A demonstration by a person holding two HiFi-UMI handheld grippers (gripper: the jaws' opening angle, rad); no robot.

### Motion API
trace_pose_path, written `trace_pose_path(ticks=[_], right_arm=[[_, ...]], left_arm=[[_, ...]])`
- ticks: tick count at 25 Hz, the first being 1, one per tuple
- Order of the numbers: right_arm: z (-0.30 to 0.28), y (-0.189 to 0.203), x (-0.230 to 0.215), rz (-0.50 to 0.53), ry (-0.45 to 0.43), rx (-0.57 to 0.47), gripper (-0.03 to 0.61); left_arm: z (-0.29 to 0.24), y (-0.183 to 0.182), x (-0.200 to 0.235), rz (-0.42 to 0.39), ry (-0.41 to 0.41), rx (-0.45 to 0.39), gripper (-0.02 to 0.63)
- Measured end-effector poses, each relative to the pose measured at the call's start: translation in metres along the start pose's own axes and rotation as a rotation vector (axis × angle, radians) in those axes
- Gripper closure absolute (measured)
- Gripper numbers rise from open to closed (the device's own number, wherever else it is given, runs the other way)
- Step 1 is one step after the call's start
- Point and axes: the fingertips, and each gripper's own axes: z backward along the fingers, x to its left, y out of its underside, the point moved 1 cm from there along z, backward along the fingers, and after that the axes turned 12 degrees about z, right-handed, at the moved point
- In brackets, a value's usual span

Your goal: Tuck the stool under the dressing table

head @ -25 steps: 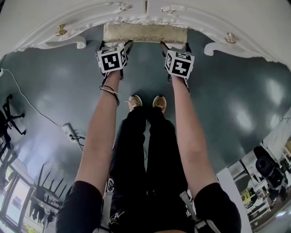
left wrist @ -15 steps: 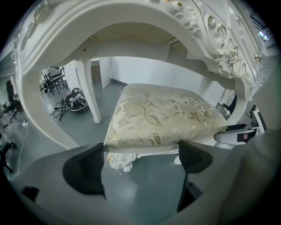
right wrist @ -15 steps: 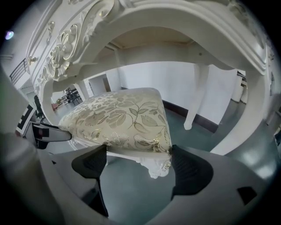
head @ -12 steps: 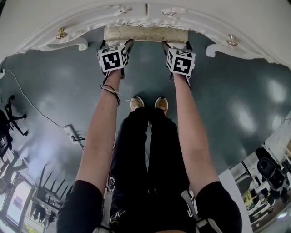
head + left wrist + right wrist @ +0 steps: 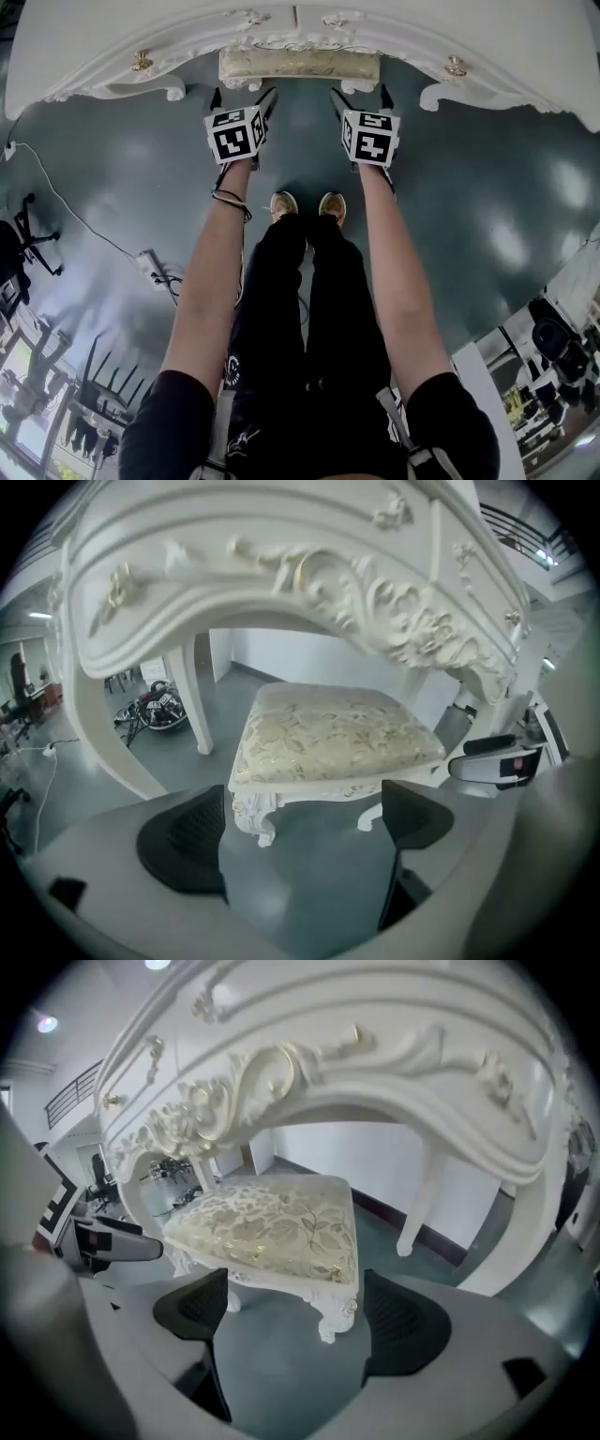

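The white stool with a gold floral cushion (image 5: 300, 64) stands on the dark floor, its far part under the white carved dressing table (image 5: 112, 47). My left gripper (image 5: 242, 97) and right gripper (image 5: 356, 94) hang just short of the stool's near edge, apart from it. In the left gripper view the stool (image 5: 337, 738) sits beyond the open left gripper (image 5: 300, 827), under the table's apron (image 5: 281, 574). In the right gripper view the stool (image 5: 272, 1227) likewise lies past the open right gripper (image 5: 295, 1314). Nothing is between either pair of pads.
The person's shoes (image 5: 307, 204) stand behind the grippers. A power strip with cable (image 5: 150, 267) lies on the floor at the left, an office chair (image 5: 23, 244) beyond it. The table's legs (image 5: 197, 705) (image 5: 417, 1204) flank the stool.
Both grippers have come away from the stool's near edge and risen a little. The stool stays where it was under the table.
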Motion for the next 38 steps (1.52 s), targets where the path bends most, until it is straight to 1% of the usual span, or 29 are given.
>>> trace_pose_path(ticks=[5,7,9,12,19,23,26,29,31,33,36,37,38], right_arm=[[0.085,-0.041,0.013,0.047,-0.017,-0.087,0.106],[0.119,-0.064,0.015,0.068,-0.016,-0.119,0.106],[0.154,-0.095,0.017,0.095,-0.016,-0.162,0.106],[0.212,-0.152,0.018,0.13,-0.021,-0.243,0.106],[0.353,-0.293,0.023,0.207,-0.032,-0.453,0.107],[0.427,-0.363,0.022,0.242,-0.034,-0.575,0.11],[0.477,-0.404,0.023,0.266,-0.044,-0.666,0.114],[0.52,-0.432,0.026,0.298,-0.04,-0.741,0.115],[0.536,-0.444,0.03,0.313,-0.038,-0.776,0.117],[0.542,-0.453,0.033,0.316,-0.041,-0.795,0.117],[0.544,-0.462,0.036,0.326,-0.042,-0.793,0.119],[0.545,-0.462,0.037,0.33,-0.042,-0.79,0.125],[0.546,-0.462,0.039,0.334,-0.042,-0.788,0.144]], left_arm=[[0.091,-0.023,-0.039,-0.098,0.067,-0.079,0.083],[0.127,-0.04,-0.057,-0.142,0.093,-0.106,0.083],[0.164,-0.064,-0.074,-0.171,0.116,-0.14,0.083],[0.225,-0.11,-0.099,-0.179,0.155,-0.205,0.083],[0.369,-0.237,-0.151,-0.25,0.264,-0.381,0.083],[0.442,-0.298,-0.18,-0.293,0.329,-0.484,0.084],[0.494,-0.338,-0.202,-0.322,0.381,-0.562,0.084],[0.539,-0.366,-0.221,-0.365,0.41,-0.642,0.084],[0.557,-0.377,-0.223,-0.381,0.414,-0.674,0.084],[0.565,-0.386,-0.222,-0.381,0.412,-0.687,0.084],[0.566,-0.393,-0.22,-0.4,0.404,-0.69,0.084],[0.566,-0.392,-0.22,-0.408,0.407,-0.688,0.086],[0.567,-0.392,-0.221,-0.416,0.415,-0.683,0.086]])
